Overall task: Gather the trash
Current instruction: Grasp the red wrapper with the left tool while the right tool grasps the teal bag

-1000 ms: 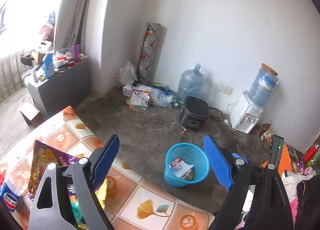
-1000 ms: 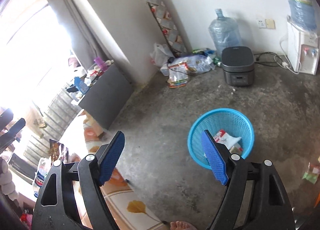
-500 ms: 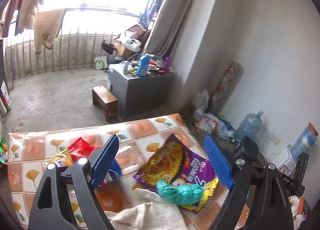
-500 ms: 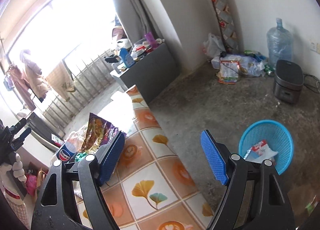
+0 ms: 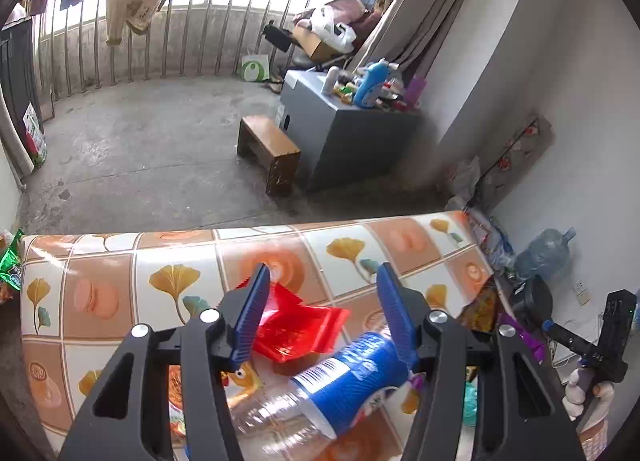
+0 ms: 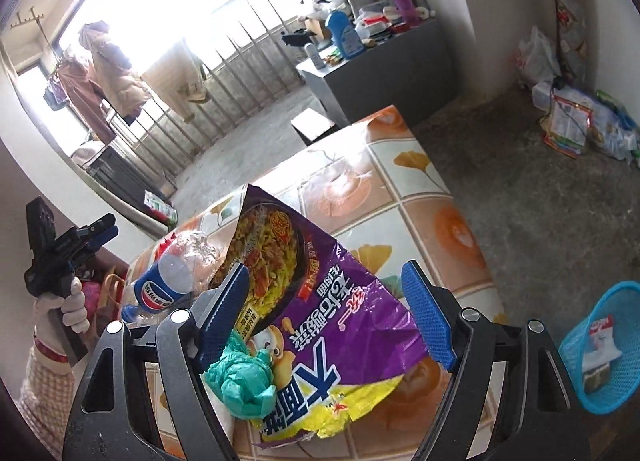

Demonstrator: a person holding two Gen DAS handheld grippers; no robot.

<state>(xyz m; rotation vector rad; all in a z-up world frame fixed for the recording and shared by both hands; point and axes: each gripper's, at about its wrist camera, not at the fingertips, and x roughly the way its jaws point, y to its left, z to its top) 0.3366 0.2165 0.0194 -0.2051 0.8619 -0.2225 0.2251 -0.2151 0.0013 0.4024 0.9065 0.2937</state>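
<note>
My left gripper (image 5: 320, 313) is open above a crumpled red wrapper (image 5: 298, 327) and a clear plastic bottle with a blue label (image 5: 340, 377), both lying on the tiled tablecloth (image 5: 160, 273). My right gripper (image 6: 326, 313) is open over a large purple and yellow noodle bag (image 6: 320, 325); a crumpled teal plastic piece (image 6: 244, 381) lies by its left finger. The bottle (image 6: 168, 281) also shows in the right wrist view, left of the bag. A blue trash basket (image 6: 608, 353) with wrappers inside stands on the floor at the right.
A grey cabinet (image 5: 344, 141) covered with bottles and a small wooden stool (image 5: 268, 149) stand beyond the table. Bags and papers (image 6: 576, 129) lie against the far wall. A water jug (image 5: 544, 253) and a black cooker (image 5: 532, 297) are on the floor at right.
Both grippers swung from the floor and basket back over the table. The left one now hovers over the red wrapper and bottle, the right one over the noodle bag. Both stayed open.
</note>
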